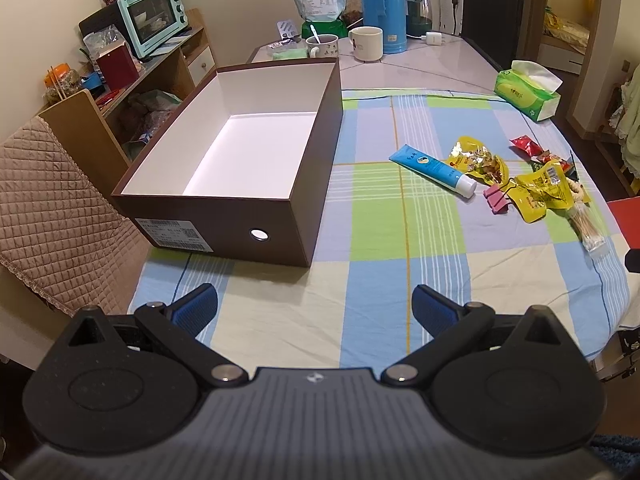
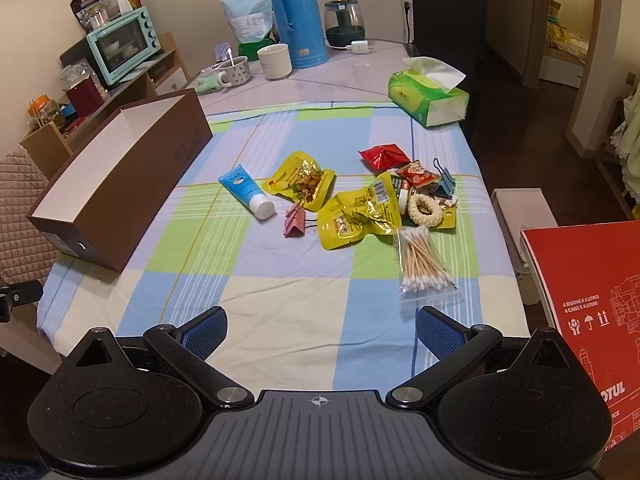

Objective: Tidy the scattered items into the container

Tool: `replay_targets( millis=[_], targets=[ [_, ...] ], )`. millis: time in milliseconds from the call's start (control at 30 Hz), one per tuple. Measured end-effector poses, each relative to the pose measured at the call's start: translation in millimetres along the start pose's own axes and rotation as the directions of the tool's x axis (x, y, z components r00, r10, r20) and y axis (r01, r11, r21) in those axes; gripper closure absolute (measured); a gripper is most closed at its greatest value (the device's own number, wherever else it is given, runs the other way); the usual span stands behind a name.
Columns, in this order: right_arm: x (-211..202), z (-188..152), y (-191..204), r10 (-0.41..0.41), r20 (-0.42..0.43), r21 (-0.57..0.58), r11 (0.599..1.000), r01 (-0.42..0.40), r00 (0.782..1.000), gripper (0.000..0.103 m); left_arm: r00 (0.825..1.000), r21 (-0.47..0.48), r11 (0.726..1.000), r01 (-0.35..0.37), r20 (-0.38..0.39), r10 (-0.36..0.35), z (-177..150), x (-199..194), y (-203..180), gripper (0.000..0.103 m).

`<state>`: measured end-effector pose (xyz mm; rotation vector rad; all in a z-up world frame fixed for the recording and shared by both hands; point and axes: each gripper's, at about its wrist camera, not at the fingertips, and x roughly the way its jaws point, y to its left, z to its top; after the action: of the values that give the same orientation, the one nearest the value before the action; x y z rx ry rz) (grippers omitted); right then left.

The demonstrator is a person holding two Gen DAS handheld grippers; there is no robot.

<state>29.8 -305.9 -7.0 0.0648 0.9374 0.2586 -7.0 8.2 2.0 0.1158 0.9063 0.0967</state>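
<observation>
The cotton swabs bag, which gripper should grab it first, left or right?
Probably the right gripper. The cotton swabs bag lies just ahead of its open fingers. The left gripper, also open, faces the brown box, with the swabs far off to its right.

A red carton (image 2: 592, 316) to the right of the right gripper's fingers (image 2: 434, 330) read "4 BIDONS X 4 LITRES, 4 CANS X 4 LITERS" and part of a brand, "OTUL". Other labels were too small to read.
</observation>
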Motion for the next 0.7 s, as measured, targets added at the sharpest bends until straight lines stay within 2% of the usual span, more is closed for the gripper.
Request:
replay_targets(
  millis=[700],
  targets=[
    [3.6,6.9,-5.8,-0.012,-0.002,-0.005,1.000,0.012,1.000,0.000,1.000,0.003,1.000,0.013,-0.003,-0.013,8.4,7.8,-7.7,0.001]
  ],
)
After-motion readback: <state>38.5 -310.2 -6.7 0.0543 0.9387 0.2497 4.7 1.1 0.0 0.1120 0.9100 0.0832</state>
